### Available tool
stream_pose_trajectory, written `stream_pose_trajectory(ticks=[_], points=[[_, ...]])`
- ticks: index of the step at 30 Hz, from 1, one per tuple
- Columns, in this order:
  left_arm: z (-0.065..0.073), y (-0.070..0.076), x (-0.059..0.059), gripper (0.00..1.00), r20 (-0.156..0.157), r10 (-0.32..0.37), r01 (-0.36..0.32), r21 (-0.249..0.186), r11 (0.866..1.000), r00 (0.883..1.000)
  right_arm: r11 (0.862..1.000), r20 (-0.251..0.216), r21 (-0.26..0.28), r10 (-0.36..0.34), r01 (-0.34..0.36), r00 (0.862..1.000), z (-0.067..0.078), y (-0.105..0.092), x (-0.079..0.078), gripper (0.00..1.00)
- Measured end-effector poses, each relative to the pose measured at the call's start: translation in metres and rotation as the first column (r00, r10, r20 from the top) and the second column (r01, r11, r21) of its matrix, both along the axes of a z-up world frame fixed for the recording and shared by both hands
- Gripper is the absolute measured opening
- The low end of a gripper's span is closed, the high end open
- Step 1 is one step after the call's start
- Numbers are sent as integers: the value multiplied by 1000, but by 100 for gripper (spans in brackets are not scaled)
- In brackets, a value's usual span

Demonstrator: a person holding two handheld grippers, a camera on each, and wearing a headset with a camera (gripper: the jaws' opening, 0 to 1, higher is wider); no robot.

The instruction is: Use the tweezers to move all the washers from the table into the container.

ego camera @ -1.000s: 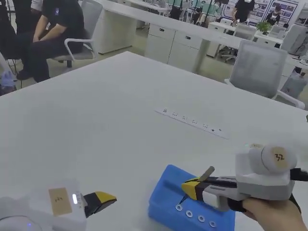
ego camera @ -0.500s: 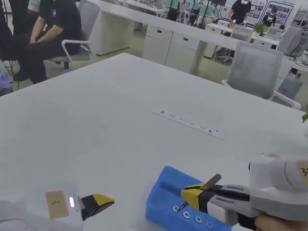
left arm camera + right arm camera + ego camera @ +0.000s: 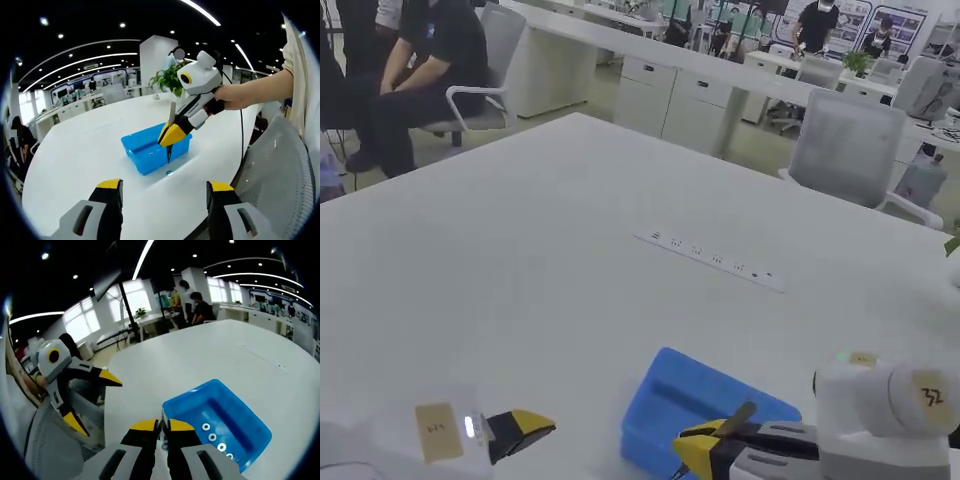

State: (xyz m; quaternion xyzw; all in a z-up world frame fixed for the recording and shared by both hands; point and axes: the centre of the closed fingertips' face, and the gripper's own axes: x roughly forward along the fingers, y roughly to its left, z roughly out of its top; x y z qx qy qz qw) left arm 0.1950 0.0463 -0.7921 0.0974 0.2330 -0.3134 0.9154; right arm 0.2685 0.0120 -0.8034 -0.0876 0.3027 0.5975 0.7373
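Note:
My right gripper [image 3: 682,455] is shut on the tweezers [image 3: 738,417] at the near side of the blue container [image 3: 705,395]. In the left gripper view the right gripper [image 3: 172,135] holds the tweezers [image 3: 168,150] pointing down, tip just above a single washer [image 3: 169,173] lying on the white table in front of the container [image 3: 145,150]. Several washers [image 3: 213,436] lie in a row inside the container [image 3: 235,415]. My left gripper [image 3: 165,187] is open and holds nothing, low at the table's near left [image 3: 525,430].
A white power strip [image 3: 710,260] lies across the middle of the table [image 3: 520,250]. Office chairs [image 3: 850,140] and desks stand beyond the far edge, and a seated person [image 3: 420,70] is at the far left. A potted plant [image 3: 167,80] stands behind the container.
My right gripper has pulled back with the tweezers from over the container's washers toward the near edge, down to the table in front of it. The left gripper has hardly moved.

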Motion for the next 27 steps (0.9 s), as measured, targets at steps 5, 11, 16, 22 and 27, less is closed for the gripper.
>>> stream_pose_trajectory(ticks=[5, 11, 16, 22, 27], points=[[1, 0, 0, 68, 2, 3, -3, -1, 1000, 1000, 998, 18, -50, 36, -35, 999, -12, 0, -4, 4], [1, 1, 1, 68, 5, 9, -9, -3, 1000, 1000, 996, 21, -62, 68, -67, 997, -19, 3, -9, 4], [2, 1, 1, 68, 4, 10, -10, -5, 1000, 1000, 993, 28, -84, 85, -83, 996, -25, 5, -9, 4], [2, 2, 1, 68, 6, 12, -12, -5, 1000, 1000, 991, 20, -101, 93, -90, 996, -32, 4, -8, 4], [1, 2, 1, 68, 5, 10, -10, -3, 1000, 1000, 989, 18, -111, 96, -94, 995, -35, 3, -9, 4]])
